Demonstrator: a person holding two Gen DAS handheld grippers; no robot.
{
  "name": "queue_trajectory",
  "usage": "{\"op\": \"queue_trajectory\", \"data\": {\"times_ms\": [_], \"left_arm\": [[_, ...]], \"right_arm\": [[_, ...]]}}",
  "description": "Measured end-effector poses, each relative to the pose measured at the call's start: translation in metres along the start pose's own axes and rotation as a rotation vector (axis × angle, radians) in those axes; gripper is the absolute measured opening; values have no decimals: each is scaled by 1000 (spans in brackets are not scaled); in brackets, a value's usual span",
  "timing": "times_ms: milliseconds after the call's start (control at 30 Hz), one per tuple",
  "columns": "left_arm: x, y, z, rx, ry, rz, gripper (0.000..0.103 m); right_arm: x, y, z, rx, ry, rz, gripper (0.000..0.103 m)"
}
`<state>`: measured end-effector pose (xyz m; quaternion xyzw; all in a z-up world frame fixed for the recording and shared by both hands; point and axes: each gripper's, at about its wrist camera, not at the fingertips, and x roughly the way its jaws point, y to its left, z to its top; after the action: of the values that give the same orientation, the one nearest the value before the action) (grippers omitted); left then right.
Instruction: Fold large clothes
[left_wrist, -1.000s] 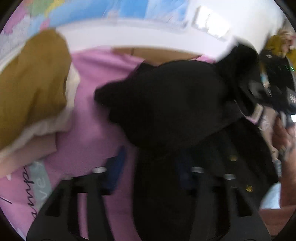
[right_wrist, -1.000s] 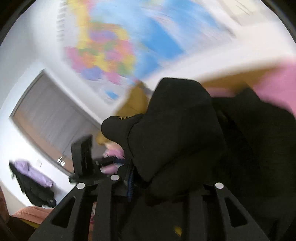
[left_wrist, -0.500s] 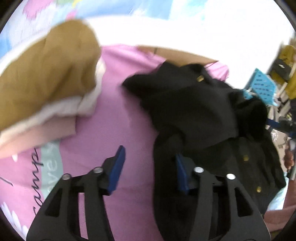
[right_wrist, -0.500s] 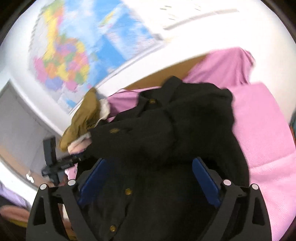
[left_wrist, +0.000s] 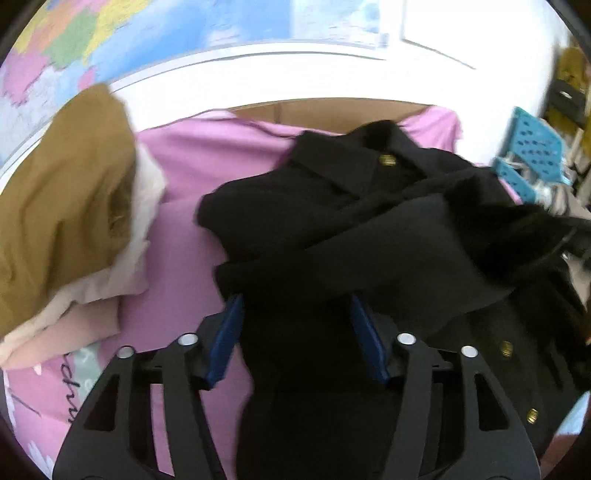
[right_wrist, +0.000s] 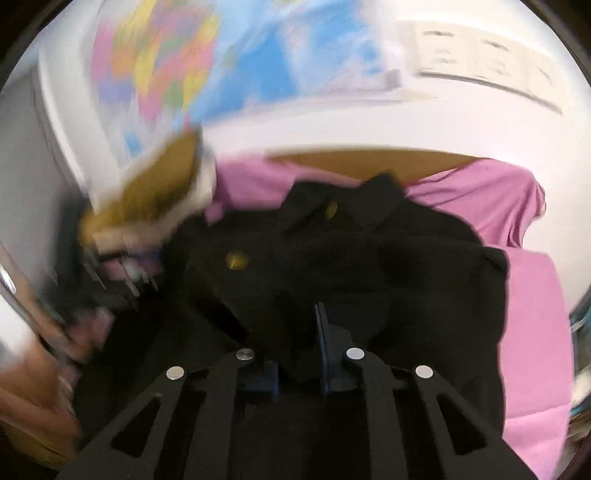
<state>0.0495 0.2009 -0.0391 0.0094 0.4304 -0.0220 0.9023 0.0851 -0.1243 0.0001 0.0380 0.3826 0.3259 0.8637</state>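
One black coat (left_wrist: 369, 236), four gold buttons (left_wrist: 387, 159) — three stacked garments (left_wrist: 66, 206).

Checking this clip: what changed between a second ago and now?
The black coat, lifted a second ago, now lies on the pink sheet. The right tool opened wide and is closing on coat fabric again; the left tool straddles it. The folded pile stayed.

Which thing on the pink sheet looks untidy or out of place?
The black coat looks untidy: it lies bunched on the pink sheet, with one part thrown across its front. The folded pile beside it leans and overhangs a little. I see no damage or spill.
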Motion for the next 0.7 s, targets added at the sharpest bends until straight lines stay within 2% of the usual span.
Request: {"op": "queue_trajectory", "data": {"times_ms": [33,67,133,200,233,267,300,333,433,533,567,633,700], "left_arm": [[0,6,-1,-19,0,13,58],[2,18,-2,-66,20,7,64],[3,34,-7,-126,46,-23,68],[4,44,-11,-157,52,-37,69],[2,45,-12,-155,49,-38,70],[-1,44,-12,-151,46,-25,71],[-4,42,-11,-148,41,-16,71],[-10,39,-11,-143,28,-12,70],[-35,28,-4,-118,-42,-22,70],[-52,9,3,-66,-95,-51,71],[-52,3,6,-46,-97,-65,71],[-45,-11,9,0,-90,-61,71],[-21,-18,15,15,-52,-28,72]], "right_arm": [[-13,-22,5,75,-45,-4,11],[-22,-41,7,137,-73,3,11],[-33,-89,6,311,-104,66,10],[-25,-126,-3,434,-48,85,12],[-19,-141,-10,483,-18,62,15],[-14,-150,-15,504,10,44,21],[-12,-157,-21,526,36,30,42],[-14,-163,-26,549,36,22,54],[-35,-168,-33,556,-42,75,66],[-56,-162,-33,535,-108,66,71],[-60,-158,-31,519,-114,70,73],[-55,-143,-23,457,-86,88,87],[-41,-129,-14,389,-45,53,87]]}}
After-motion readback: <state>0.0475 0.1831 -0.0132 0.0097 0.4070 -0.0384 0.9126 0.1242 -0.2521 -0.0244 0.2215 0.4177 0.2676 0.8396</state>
